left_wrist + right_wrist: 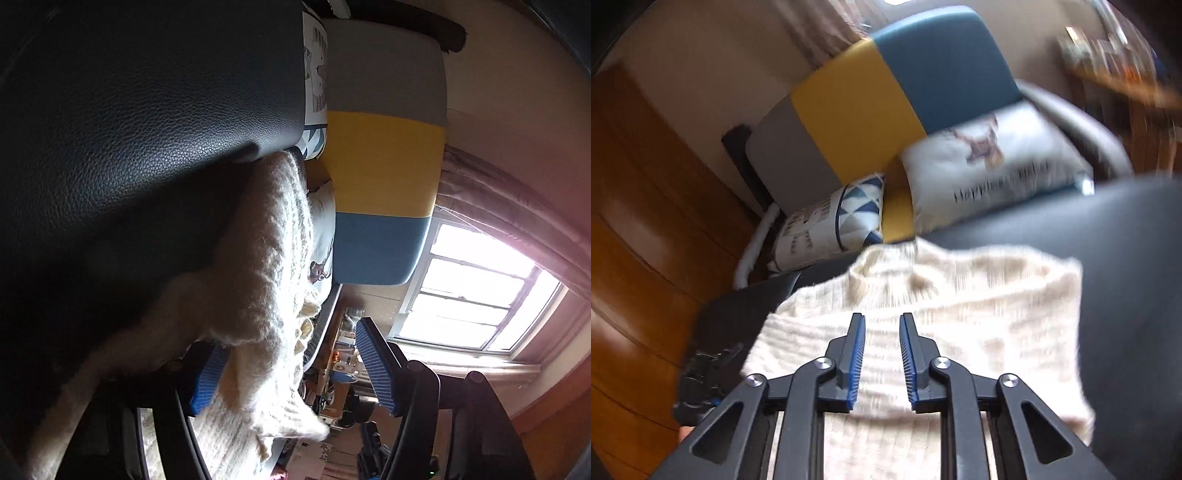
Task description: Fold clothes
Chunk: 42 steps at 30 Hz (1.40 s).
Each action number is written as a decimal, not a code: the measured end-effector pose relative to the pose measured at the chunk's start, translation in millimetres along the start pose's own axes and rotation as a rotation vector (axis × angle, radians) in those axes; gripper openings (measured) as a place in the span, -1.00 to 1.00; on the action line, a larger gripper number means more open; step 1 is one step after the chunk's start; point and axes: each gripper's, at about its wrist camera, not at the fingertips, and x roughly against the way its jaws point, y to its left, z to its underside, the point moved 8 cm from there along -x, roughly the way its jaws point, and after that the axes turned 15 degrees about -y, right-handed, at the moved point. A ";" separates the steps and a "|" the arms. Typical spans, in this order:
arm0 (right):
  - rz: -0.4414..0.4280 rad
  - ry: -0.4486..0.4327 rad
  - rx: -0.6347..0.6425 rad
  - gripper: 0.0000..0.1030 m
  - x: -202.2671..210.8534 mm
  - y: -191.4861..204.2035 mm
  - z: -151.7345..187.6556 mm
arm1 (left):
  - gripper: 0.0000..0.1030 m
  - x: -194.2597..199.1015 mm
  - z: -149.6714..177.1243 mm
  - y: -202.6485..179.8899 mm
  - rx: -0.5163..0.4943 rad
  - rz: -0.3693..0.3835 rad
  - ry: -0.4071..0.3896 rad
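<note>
A cream knitted sweater [960,325] lies partly folded on a black leather surface [1126,258]. My right gripper [882,317] hovers just above its near part, open with a narrow gap and nothing between the fingers. In the left wrist view, which is rolled sideways, the sweater [266,258] bunches against the leather surface [147,110] and runs between the fingers of my left gripper [291,339]. That gripper is wide open. The cloth rests against one blue pad [208,380] and stays clear of the other.
A sofa with a grey, yellow and blue back [857,107] stands behind the leather surface, holding a white printed cushion [990,166] and a triangle-patterned one [831,225]. Brown wood panelling [635,221] lies left. A bright window [472,288] and a cluttered shelf [340,369] show beyond.
</note>
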 end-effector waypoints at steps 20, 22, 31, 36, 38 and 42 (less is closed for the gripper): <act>-0.029 -0.077 -0.408 -0.78 -32.3 -59.8 59.8 | 0.40 -16.0 -10.3 -5.7 -0.076 -0.030 0.011; -0.018 -0.081 -0.429 -0.59 -40.2 -64.3 59.0 | 0.40 -16.8 -12.7 -6.4 -0.088 -0.027 0.003; -0.101 -0.211 -0.507 -0.50 -43.6 -70.4 70.5 | 0.41 -28.1 -18.5 -3.3 -0.050 -0.015 0.018; -0.126 -0.216 -0.582 -0.50 -45.6 -67.2 73.7 | 0.42 -36.1 -19.8 -4.0 -0.057 -0.018 0.022; -0.132 -0.181 -0.639 -0.58 -47.6 -77.5 68.2 | 0.41 -38.4 -21.1 -3.7 -0.055 -0.019 0.021; -0.052 -0.157 -0.614 -0.85 -51.6 -80.5 65.3 | 0.42 -43.9 -23.0 -7.8 -0.080 -0.017 0.016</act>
